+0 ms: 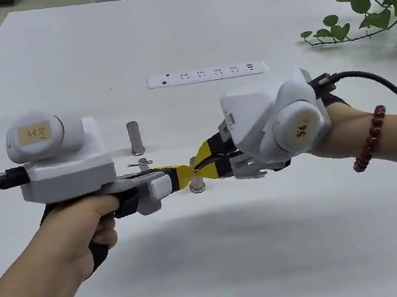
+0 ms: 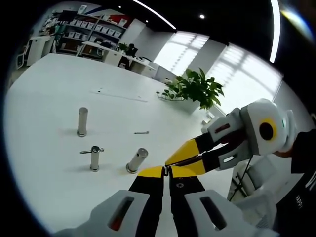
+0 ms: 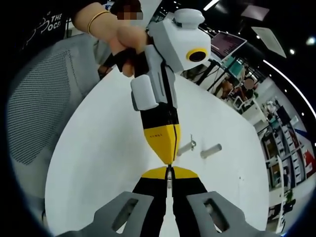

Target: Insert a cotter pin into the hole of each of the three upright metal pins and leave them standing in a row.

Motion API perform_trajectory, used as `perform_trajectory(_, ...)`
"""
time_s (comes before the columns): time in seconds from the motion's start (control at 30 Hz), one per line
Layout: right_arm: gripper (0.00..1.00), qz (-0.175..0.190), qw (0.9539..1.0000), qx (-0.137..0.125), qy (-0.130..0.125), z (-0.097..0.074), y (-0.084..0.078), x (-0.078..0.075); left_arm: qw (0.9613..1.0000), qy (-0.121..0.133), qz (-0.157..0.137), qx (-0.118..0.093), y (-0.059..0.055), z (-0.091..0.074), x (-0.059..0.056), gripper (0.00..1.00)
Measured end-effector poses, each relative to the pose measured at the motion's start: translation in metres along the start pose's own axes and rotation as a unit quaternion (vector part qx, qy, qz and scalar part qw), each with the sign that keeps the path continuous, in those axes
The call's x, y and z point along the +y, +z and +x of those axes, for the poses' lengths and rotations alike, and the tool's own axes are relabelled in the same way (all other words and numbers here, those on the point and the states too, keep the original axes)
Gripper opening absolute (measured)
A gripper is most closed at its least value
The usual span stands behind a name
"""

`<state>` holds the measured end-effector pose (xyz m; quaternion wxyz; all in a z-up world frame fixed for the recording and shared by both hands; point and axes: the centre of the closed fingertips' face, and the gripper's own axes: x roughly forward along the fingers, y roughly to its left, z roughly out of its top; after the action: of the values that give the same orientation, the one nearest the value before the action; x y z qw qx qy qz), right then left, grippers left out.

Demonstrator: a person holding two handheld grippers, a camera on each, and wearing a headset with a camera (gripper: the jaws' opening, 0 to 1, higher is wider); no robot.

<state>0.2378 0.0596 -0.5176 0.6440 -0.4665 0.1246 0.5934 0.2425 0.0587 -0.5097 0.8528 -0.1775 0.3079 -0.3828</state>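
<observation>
White table (image 1: 288, 247) lies under everything. Left gripper (image 2: 166, 171) and right gripper (image 3: 169, 174) touch tips, both squeezed closed; anything pinched is too tiny to see. At ten o'clock the near pin (image 2: 137, 160) looks tilted, then the cross-barred pin (image 2: 94, 158), then the far pin (image 2: 82, 121).

Yellow-tipped white tongs (image 1: 191, 170), brown bead bracelet (image 1: 371, 139)

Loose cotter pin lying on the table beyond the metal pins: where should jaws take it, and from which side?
Probably mid-shaft, straight down from above, jaws closing across its length. The cotter pin lies flat on the table, thin and long, apart from other things; a sideways approach would likely push it. Its looped end is too small to tell.
</observation>
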Motion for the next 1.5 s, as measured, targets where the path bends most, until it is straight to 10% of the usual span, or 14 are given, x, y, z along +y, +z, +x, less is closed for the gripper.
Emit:
perform_trajectory(0.2,0.00,0.014,0.9999,-0.003,-0.002,0.000,0.000,-0.001,0.9978,-0.004,0.066,-0.009,0.002,0.000,-0.002,0.00)
perform_trajectory(0.77,0.00,0.098,0.9948,-0.027,0.004,-0.002,-0.003,0.002,0.9925,-0.012,0.122,-0.003,-0.002,-0.001,-0.004,0.00)
perform_trajectory(1.5,0.07,0.300,0.9447,-0.120,0.056,-0.008,0.000,0.016,0.9822,-0.062,0.177,-0.017,-0.010,-0.016,-0.010,0.00)
